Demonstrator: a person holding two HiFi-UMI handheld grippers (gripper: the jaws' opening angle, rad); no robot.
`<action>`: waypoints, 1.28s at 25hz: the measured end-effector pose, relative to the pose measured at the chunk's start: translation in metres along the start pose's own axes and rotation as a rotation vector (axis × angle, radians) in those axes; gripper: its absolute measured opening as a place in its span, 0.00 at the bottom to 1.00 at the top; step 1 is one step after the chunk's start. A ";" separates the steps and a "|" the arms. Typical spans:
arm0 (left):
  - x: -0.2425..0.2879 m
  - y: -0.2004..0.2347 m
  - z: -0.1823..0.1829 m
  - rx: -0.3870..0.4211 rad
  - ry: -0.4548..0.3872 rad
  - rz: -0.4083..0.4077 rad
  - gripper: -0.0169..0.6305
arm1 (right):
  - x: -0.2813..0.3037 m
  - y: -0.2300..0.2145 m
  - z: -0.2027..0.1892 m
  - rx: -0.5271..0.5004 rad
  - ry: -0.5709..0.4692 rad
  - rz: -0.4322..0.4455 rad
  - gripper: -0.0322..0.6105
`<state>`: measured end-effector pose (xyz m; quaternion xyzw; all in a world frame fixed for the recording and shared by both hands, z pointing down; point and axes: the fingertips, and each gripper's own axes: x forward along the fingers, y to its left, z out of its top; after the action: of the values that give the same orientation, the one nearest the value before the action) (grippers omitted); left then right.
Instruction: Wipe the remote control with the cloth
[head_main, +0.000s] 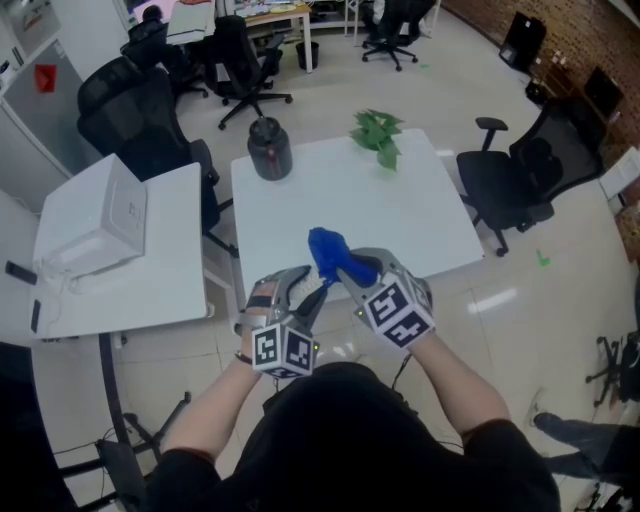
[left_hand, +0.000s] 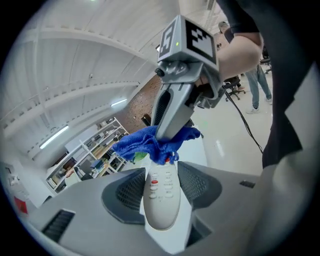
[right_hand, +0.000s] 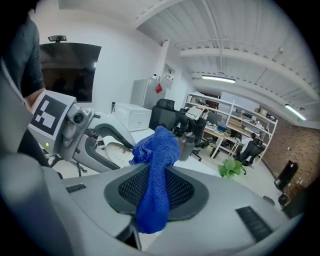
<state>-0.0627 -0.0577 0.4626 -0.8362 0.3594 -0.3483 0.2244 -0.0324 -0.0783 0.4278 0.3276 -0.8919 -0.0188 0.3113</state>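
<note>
Pinching the remote (left_hand: 160, 199) by its near end, the left tool (head_main: 312, 292) steadies it in the air so the right tool (right_hand: 159, 192), clamped on the cloth (left_hand: 145, 142), can rub the remote's far end.

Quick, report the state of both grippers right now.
Left gripper: closed on the remote control.
Right gripper: closed on the blue cloth.

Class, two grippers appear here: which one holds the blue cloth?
The right gripper: its jaws are shut on the blue cloth, whereas the left gripper grips the white remote control.
</note>
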 end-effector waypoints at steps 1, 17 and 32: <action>-0.001 0.001 -0.001 -0.021 -0.004 -0.001 0.34 | -0.002 -0.009 0.000 0.006 -0.003 -0.018 0.19; -0.002 0.088 -0.003 -1.878 -0.808 -0.342 0.34 | -0.016 0.031 0.008 0.560 -0.416 0.331 0.20; -0.018 0.046 0.043 -1.799 -0.804 -0.635 0.34 | -0.023 -0.027 0.024 0.537 -0.465 0.226 0.20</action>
<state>-0.0600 -0.0687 0.3979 -0.8054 0.1482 0.3108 -0.4824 -0.0165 -0.0895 0.3896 0.2842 -0.9424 0.1764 0.0036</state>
